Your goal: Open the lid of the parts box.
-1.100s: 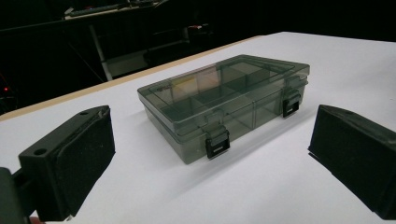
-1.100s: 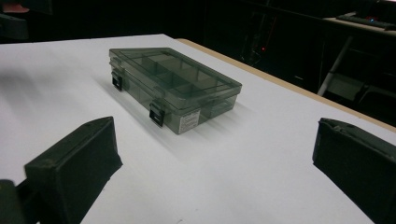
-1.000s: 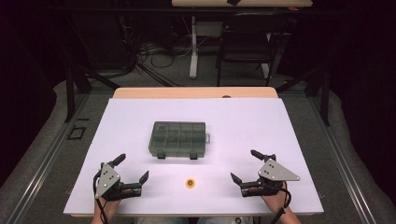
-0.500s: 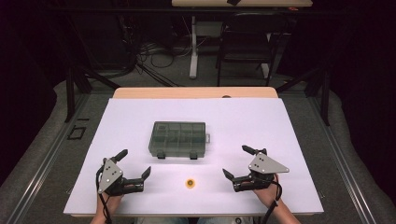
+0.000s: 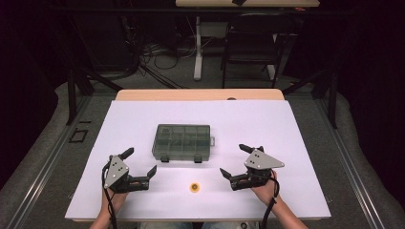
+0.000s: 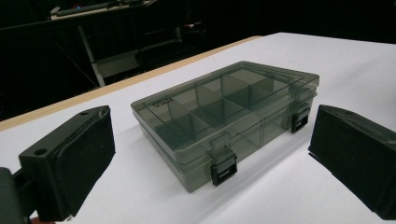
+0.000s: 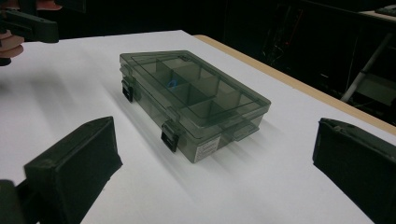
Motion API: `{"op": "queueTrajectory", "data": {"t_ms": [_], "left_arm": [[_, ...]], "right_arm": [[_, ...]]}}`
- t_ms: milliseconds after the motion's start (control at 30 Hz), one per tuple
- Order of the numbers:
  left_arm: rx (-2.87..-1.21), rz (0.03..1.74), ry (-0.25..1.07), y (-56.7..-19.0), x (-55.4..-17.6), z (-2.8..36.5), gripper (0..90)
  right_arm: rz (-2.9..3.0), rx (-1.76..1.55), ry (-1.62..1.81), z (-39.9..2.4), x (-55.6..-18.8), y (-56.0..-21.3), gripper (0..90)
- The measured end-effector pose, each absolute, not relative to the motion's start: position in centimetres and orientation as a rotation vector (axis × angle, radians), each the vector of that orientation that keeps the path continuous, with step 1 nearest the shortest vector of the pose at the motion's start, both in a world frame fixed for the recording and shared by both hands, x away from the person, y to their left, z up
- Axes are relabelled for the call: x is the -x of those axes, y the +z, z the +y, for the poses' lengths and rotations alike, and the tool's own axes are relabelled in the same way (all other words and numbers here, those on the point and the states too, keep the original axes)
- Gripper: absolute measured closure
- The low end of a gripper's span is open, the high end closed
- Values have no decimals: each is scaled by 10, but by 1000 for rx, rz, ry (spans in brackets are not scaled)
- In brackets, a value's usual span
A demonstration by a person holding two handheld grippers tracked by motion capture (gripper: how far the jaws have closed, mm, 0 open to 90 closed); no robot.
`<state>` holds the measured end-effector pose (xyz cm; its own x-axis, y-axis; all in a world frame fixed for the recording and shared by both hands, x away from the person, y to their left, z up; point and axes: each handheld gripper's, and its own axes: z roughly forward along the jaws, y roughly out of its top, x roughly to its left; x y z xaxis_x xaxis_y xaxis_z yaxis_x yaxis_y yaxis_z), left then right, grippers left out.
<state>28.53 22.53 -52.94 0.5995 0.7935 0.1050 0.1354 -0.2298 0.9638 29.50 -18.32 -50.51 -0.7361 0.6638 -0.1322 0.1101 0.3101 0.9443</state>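
Observation:
A closed, smoke-grey plastic organiser box (image 5: 184, 141) with two black latches sits mid-table. In the left gripper view the box (image 6: 224, 107) lies just ahead, latches facing me, between the wide-apart jaws of my left gripper (image 6: 212, 144). The right gripper view has the box (image 7: 191, 93) ahead of my right gripper (image 7: 215, 156), also open and empty. From above, the left gripper (image 5: 140, 161) is near the box's front left corner and the right gripper (image 5: 233, 159) near its front right. A small yellow round object (image 5: 194, 187) lies between them near the front edge.
The white table top (image 5: 286, 124) has a wooden strip along its far edge. Beyond it stand dark table legs, a chair and cables on the floor. The left gripper (image 7: 28, 23) and a hand appear at the top left of the right gripper view.
My right gripper has moved left and forward, closer to the box's front right corner. The left gripper has edged slightly forward. Both remain open.

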Motion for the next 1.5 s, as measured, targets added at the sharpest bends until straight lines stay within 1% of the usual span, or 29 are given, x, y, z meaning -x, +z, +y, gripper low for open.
{"op": "queueTrajectory", "data": {"t_ms": [267,333,500,733,800,867,1167,1500], "left_arm": [[-1741,760,684,-527,-293,226,2],[-1745,758,696,-525,-293,225,2],[-1762,754,669,-523,-297,224,2],[-1826,761,651,-526,-310,224,3],[-1820,730,619,-526,-312,225,3],[-1814,722,616,-525,-314,226,3],[-1855,719,567,-525,-324,226,3],[-1901,730,566,-525,-331,231,5]], "right_arm": [[2119,-674,1424,-173,-304,-506,0],[2120,-671,1425,-172,-305,-506,0],[2139,-656,1431,-162,-313,-505,0],[2162,-657,1444,-155,-323,-504,0],[2167,-654,1445,-153,-326,-504,0],[2173,-655,1442,-151,-328,-504,0],[2239,-645,1402,-141,-338,-505,0],[2302,-634,1389,-134,-350,-506,0]]}}
